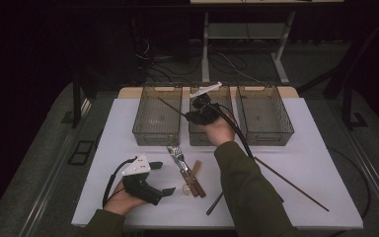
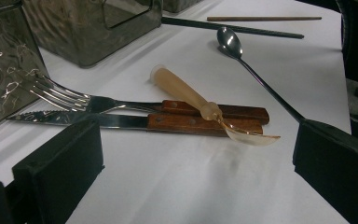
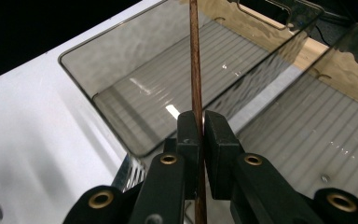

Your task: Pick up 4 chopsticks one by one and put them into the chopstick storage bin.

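High view: white tabletop (image 1: 321, 148) (dark room around).

Overhead forward view, two close claw-mounted views

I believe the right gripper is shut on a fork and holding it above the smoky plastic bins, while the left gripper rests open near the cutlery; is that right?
Not quite: the right gripper is shut on a thin brown chopstick, not a fork, as the right gripper view shows. The fork lies on the table beside the knife. The rest holds: it is above the bins, and the left gripper rests open.
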Motion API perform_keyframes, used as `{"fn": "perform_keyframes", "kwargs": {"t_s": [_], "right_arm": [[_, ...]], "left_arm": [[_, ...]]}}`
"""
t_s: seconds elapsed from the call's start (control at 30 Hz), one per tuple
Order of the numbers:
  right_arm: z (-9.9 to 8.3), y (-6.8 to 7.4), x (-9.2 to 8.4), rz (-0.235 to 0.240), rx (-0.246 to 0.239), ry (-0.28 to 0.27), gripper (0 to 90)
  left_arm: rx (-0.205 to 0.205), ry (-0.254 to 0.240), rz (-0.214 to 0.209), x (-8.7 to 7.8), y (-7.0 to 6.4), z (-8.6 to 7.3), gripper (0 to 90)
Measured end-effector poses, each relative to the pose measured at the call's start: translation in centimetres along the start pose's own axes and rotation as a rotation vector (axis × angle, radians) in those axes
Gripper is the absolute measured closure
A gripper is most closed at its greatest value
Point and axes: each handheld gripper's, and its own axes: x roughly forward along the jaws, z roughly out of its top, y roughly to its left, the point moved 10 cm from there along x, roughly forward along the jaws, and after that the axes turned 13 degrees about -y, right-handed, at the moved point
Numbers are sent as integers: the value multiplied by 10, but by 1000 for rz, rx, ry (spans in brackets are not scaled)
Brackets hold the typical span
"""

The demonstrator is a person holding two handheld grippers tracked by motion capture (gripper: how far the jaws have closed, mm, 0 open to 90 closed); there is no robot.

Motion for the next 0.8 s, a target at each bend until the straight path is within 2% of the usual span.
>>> {"fn": "perform_keyframes", "kwargs": {"t_s": [0.3,0.4,0.67,0.8], "right_arm": [[7,-4,30,-34,17,25,848],[11,-1,39,-36,34,23,848],[18,1,63,-71,35,48,848],[18,1,74,-86,54,65,847]], "left_arm": [[-7,1,-5,0,-1,0,8],[-13,1,-10,0,-1,0,7],[-5,13,-19,1,-3,-2,8],[-3,19,-18,2,-3,-2,8]]}}
